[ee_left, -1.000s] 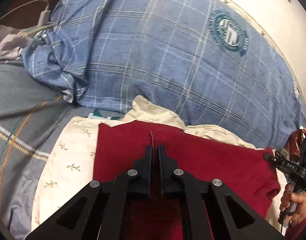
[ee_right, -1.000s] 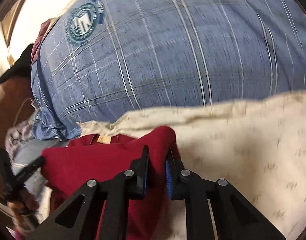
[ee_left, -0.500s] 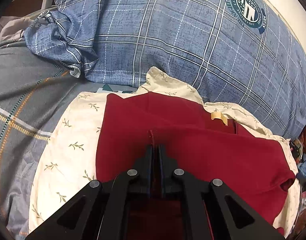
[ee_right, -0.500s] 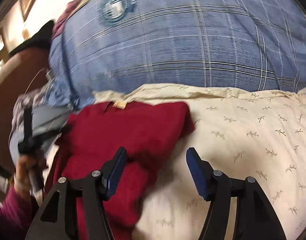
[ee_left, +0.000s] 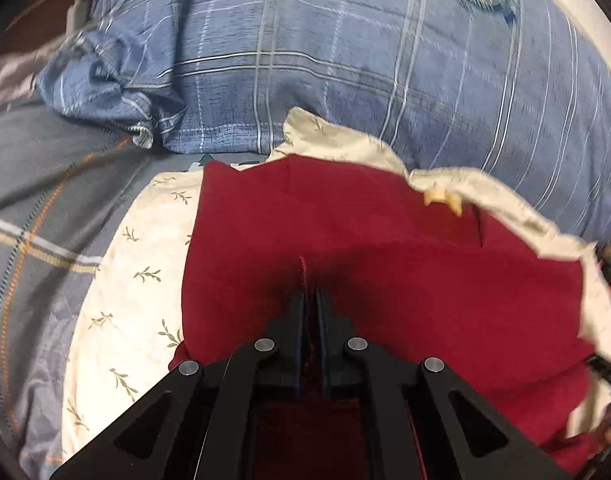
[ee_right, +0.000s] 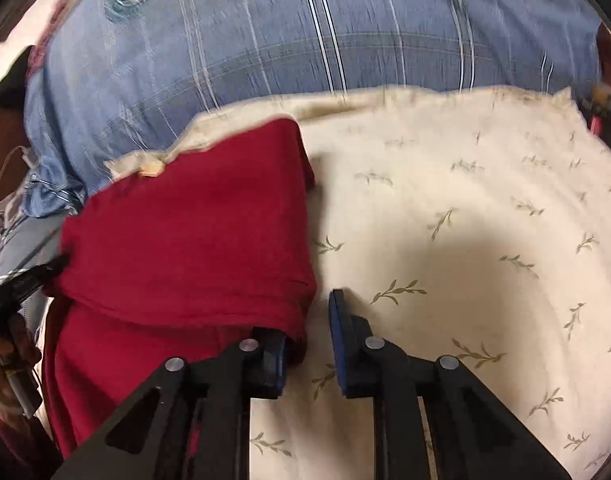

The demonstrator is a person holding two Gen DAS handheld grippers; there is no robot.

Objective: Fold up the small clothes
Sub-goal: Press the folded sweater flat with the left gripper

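Note:
A dark red garment lies folded on a cream leaf-print cloth. My left gripper is shut on a fold of the red garment, a stitched seam rising just past the tips. In the right wrist view the red garment lies at the left on the cream cloth. My right gripper is open at its right hem; the left finger is partly under the hem, the right finger rests on the cream cloth. The left gripper's handle and hand show at the far left.
A big blue plaid pillow with a round crest lies behind the cloth; it also shows in the right wrist view. A grey striped bedsheet spreads to the left. A tan label sits at the garment's far edge.
My right gripper opened and let go of the red garment, then came back down at its right hem. My left gripper stayed shut on the fold and moved forward.

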